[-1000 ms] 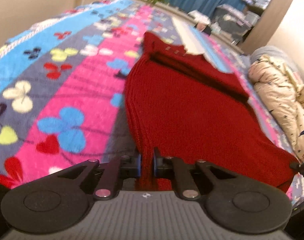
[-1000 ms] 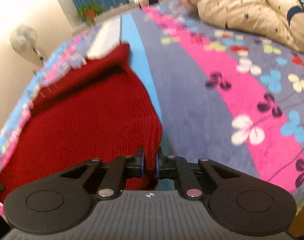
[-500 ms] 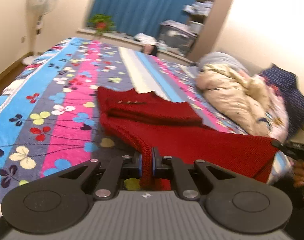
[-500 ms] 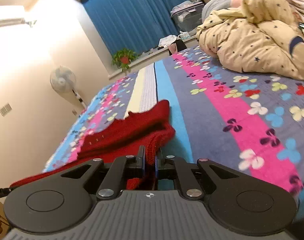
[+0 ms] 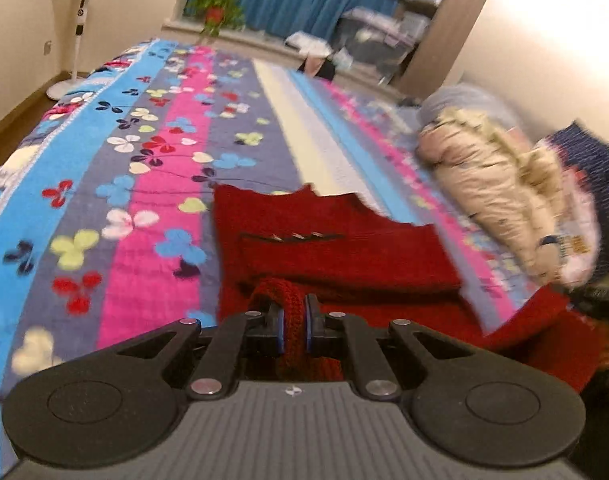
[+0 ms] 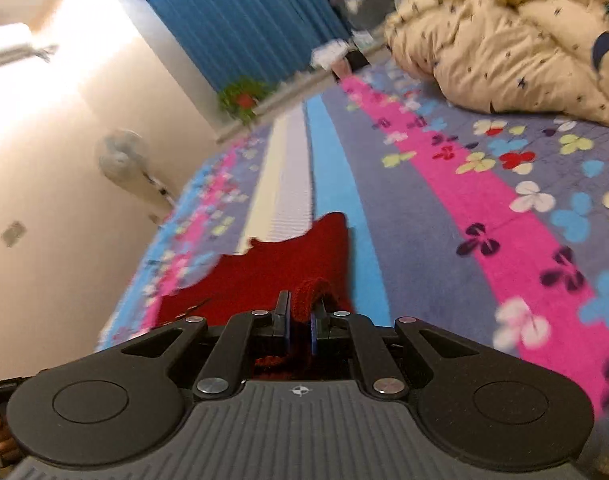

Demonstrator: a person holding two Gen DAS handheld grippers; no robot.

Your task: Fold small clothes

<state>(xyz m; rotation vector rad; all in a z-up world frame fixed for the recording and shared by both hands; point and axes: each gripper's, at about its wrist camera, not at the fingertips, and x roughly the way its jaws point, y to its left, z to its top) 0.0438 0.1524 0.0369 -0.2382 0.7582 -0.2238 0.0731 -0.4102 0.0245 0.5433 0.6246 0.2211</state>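
So the red sweater [image 5: 336,248] was spread flat on the bed [image 5: 160,200] a second ago, and now its near edge is lifted and coming over the rest, so the fold looks halfway there. Both the left tongs [image 5: 293,326] and right tongs [image 6: 300,326] are nearly closed, each pinching a bunched corner of knit.

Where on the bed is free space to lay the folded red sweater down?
Free: the flowered blanket left of the red sweater, and the pink and grey stripes between it and the beige jacket. Crowded: the right edge, by jacket and pillow.
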